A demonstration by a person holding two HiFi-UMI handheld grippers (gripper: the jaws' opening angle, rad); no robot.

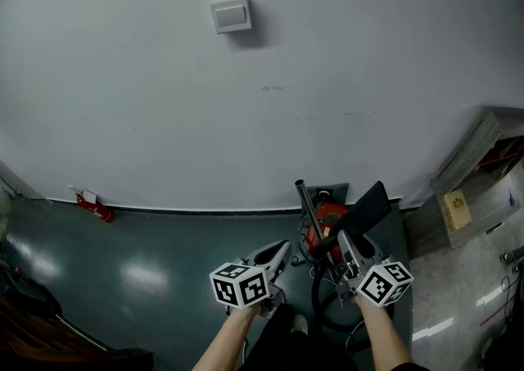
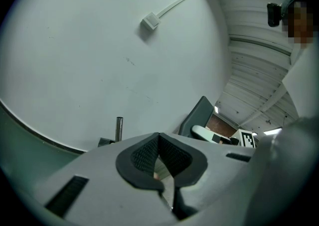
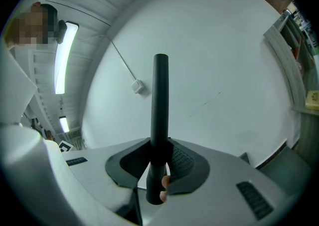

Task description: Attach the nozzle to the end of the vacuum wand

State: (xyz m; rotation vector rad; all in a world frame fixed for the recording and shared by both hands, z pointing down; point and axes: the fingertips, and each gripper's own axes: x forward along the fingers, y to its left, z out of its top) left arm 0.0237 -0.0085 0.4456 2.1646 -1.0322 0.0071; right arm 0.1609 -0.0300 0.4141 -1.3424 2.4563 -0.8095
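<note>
A red vacuum (image 1: pixel 329 218) stands on the floor against the white wall, and its metal wand (image 1: pixel 304 197) rises from it with a bare open end. In the left gripper view the wand (image 2: pixel 119 129) stands ahead, left of the jaws. My right gripper (image 1: pixel 345 242) is shut on the black nozzle (image 1: pixel 366 210), which slants up to the right of the wand. In the right gripper view the nozzle (image 3: pixel 160 100) stands upright between the pads of my right gripper (image 3: pixel 160 157). My left gripper (image 1: pixel 282 248) is shut and empty, just left of the vacuum. Its jaws (image 2: pixel 159 142) meet with nothing between them.
A black hose (image 1: pixel 327 312) loops on the floor below the vacuum. A switch box (image 1: pixel 231 14) with a cable duct sits high on the wall. A small red object (image 1: pixel 94 208) lies at the wall's foot, left. A wooden shelf unit (image 1: pixel 475 189) stands at the right.
</note>
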